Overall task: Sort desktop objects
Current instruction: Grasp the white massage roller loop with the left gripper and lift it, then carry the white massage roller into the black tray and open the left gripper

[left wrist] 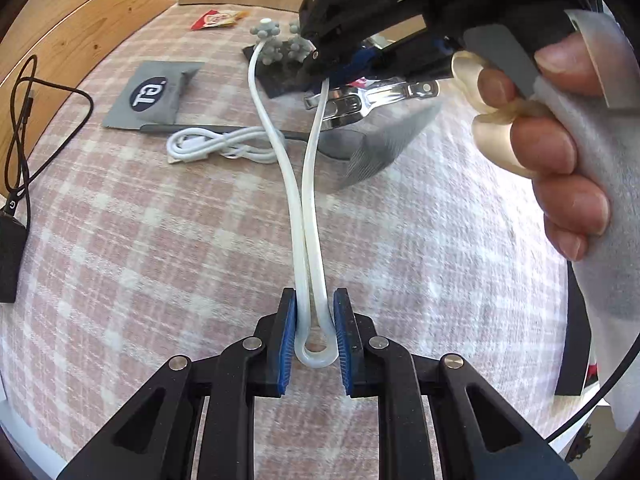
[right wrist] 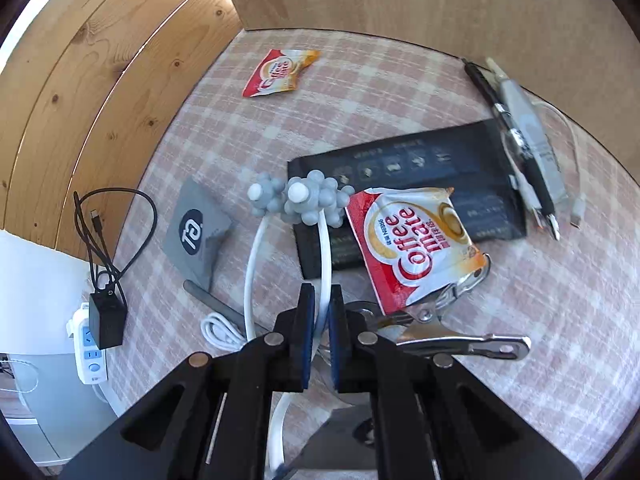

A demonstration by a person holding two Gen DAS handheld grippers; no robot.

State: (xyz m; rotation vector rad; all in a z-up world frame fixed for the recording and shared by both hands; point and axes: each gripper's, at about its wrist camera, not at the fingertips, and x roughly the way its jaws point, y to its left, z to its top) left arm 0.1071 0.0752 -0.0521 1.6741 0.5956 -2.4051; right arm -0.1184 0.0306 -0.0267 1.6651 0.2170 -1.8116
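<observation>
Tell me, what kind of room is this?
Probably a desk at home or in an office: a checked tablecloth against wood walls, with charging cables, pens and a power strip.

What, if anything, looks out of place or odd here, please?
The white U-shaped massager is gripped twice: left gripper squeezes its bend, right gripper clamps one prong. A Coffee-mate sachet lies askew across the black box and a metal clip.
</observation>
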